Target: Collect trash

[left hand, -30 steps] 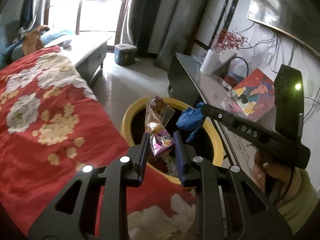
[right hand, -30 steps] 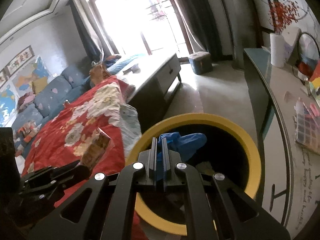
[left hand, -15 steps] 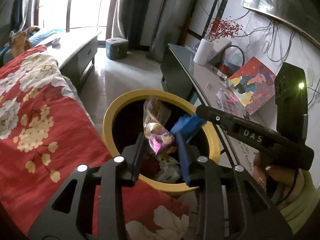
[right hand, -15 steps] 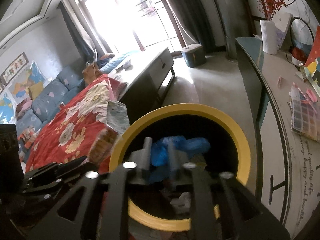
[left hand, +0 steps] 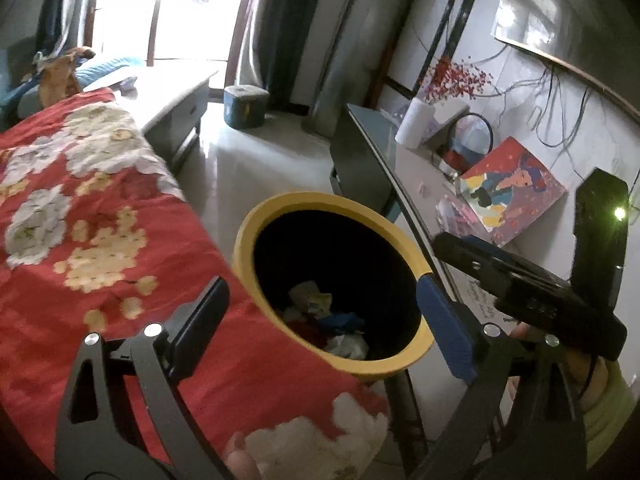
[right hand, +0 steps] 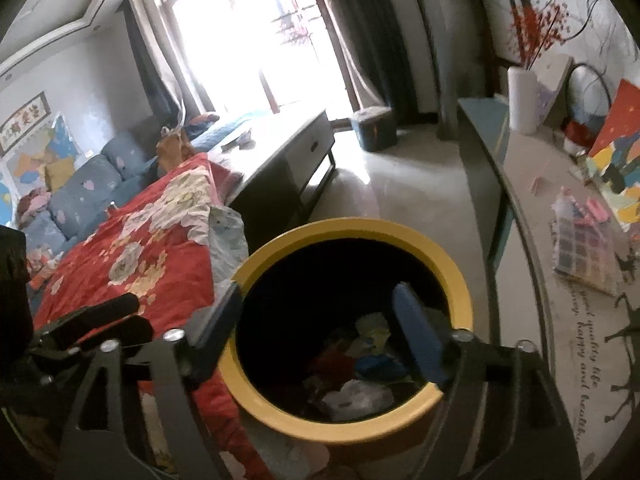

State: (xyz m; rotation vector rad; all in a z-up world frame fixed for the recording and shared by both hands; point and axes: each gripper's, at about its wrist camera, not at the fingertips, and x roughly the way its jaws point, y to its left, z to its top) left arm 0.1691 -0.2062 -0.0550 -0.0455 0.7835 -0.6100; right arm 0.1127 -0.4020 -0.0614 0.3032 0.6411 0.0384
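Yellow-rimmed trash bin [left hand: 248,236] now holds the snack wrapper and blue glove that the grippers carried half a second ago, lying among the litter [right hand: 360,372] at its bottom. Both the left gripper [left hand: 320,320] and right gripper [right hand: 320,328] hang wide open and empty above it, so this drop looks done.

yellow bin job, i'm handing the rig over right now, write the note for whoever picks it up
Left hand-held gripper: open, holding nothing, above the yellow bin.
Right hand-held gripper: open, holding nothing, also over the bin.
Trash: mixed pieces, blue and white among them, lying at the bin's bottom.
Done: nothing is in either gripper; the bin holds trash.
Left: no loose trash shows on the red floral blanket from here; look around the room for more.
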